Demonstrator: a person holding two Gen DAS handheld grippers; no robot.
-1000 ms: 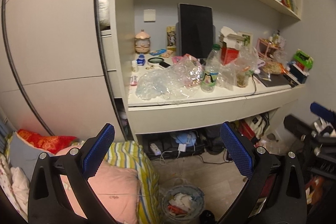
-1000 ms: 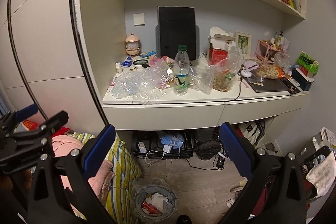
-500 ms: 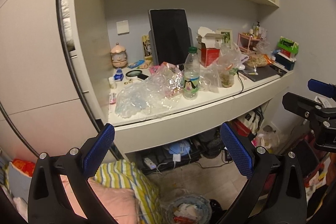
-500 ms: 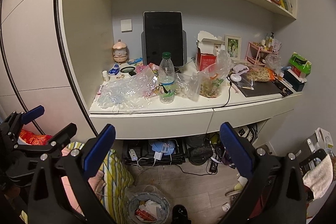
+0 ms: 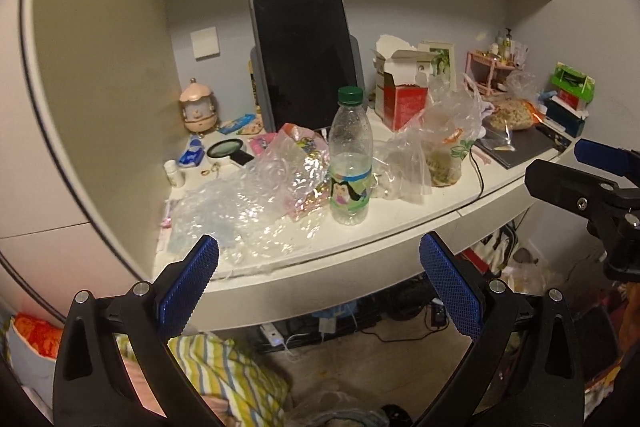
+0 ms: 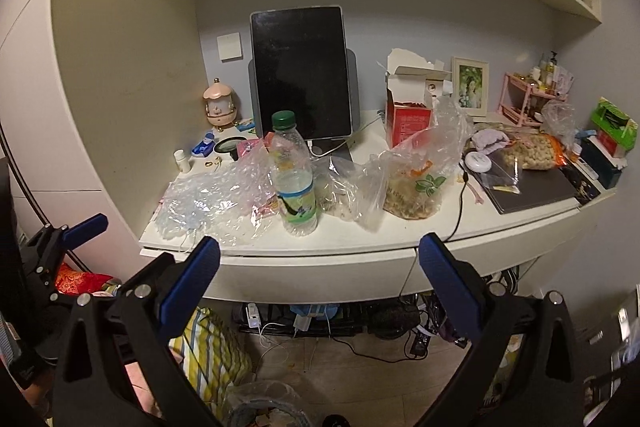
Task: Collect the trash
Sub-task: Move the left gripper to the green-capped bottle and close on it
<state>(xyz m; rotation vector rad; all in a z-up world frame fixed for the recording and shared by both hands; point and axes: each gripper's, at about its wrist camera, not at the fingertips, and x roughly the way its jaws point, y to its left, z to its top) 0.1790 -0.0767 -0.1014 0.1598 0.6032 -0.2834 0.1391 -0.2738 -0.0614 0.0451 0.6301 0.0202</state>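
A clear plastic bottle [image 5: 349, 163] with a green cap stands near the front of the white desk [image 5: 400, 223]; it also shows in the right wrist view [image 6: 294, 179]. Crumpled bubble wrap [image 5: 236, 203] lies to its left, also seen from the right [image 6: 208, 199]. Clear bags with food scraps [image 5: 440, 147] sit to its right [image 6: 412, 183]. My left gripper [image 5: 319, 271] is open and empty, short of the desk edge. My right gripper [image 6: 319, 269] is open and empty, also short of the desk.
A dark tablet [image 6: 300, 75] leans at the back. A torn red box [image 6: 408, 119], a photo frame [image 6: 470, 85], a notebook [image 6: 532, 187] and snacks crowd the right. A waste bin [image 6: 264, 411] stands on the floor below. Cables and a striped pillow [image 6: 216, 347] lie under the desk.
Both grippers have moved closer to the desk and risen. The bottle and plastic now look larger. The bin has slid to the bottom edge of both views.
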